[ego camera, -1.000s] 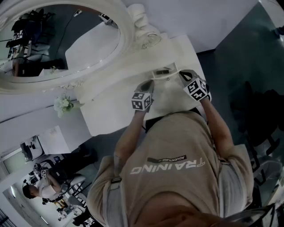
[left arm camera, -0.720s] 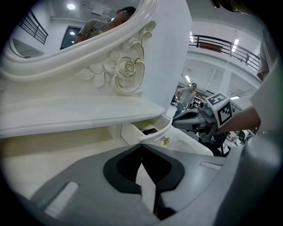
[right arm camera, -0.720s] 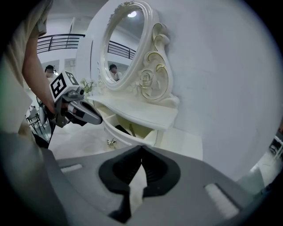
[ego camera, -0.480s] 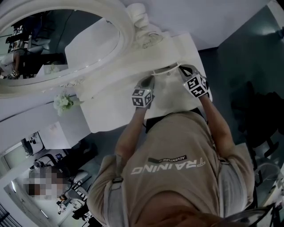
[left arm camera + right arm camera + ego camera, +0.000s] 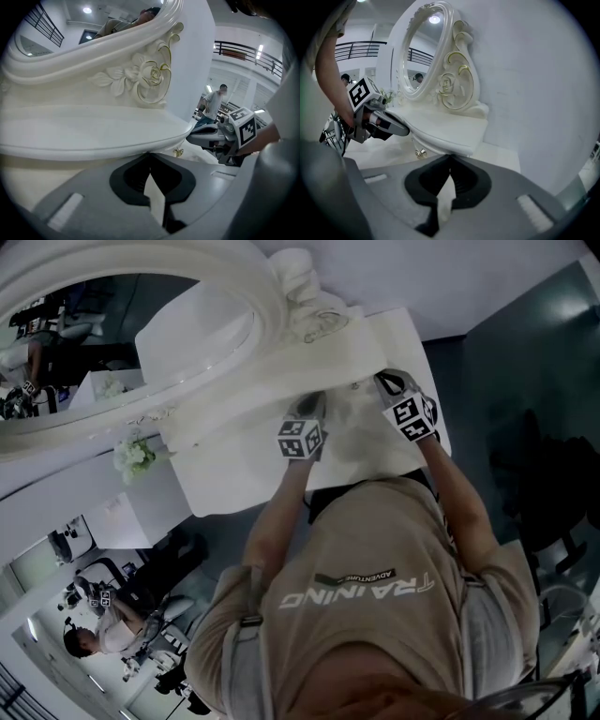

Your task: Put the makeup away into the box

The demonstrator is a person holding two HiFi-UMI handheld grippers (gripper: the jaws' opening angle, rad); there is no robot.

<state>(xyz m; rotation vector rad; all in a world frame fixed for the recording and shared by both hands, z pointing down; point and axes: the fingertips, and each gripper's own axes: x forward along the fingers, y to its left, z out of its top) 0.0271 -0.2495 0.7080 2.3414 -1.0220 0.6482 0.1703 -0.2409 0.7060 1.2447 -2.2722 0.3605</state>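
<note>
No makeup shows in any view. A white dressing table (image 5: pixel 253 474) carries an oval mirror (image 5: pixel 122 334) on a raised shelf (image 5: pixel 445 129). Under that shelf sits a small drawer with a gold knob (image 5: pixel 421 153), also seen as the knob (image 5: pixel 178 152) in the left gripper view. My left gripper (image 5: pixel 313 407) and right gripper (image 5: pixel 382 381) both point at the shelf's front, one on each side of the knob. Both are shut with nothing between the jaws. In the left gripper view its own jaws (image 5: pixel 150 154) sit just under the shelf edge, and the right gripper (image 5: pixel 191 138) shows beside them.
The carved rose ornament (image 5: pixel 150 77) and mirror frame rise right behind the shelf. A small flower bunch (image 5: pixel 134 458) stands at the table's left end. A white wall (image 5: pixel 543 84) closes the right side. People stand far off in the room.
Both grippers have slid toward the mirror base. The dark drawer opening seen between them a second ago has narrowed and no longer shows.
</note>
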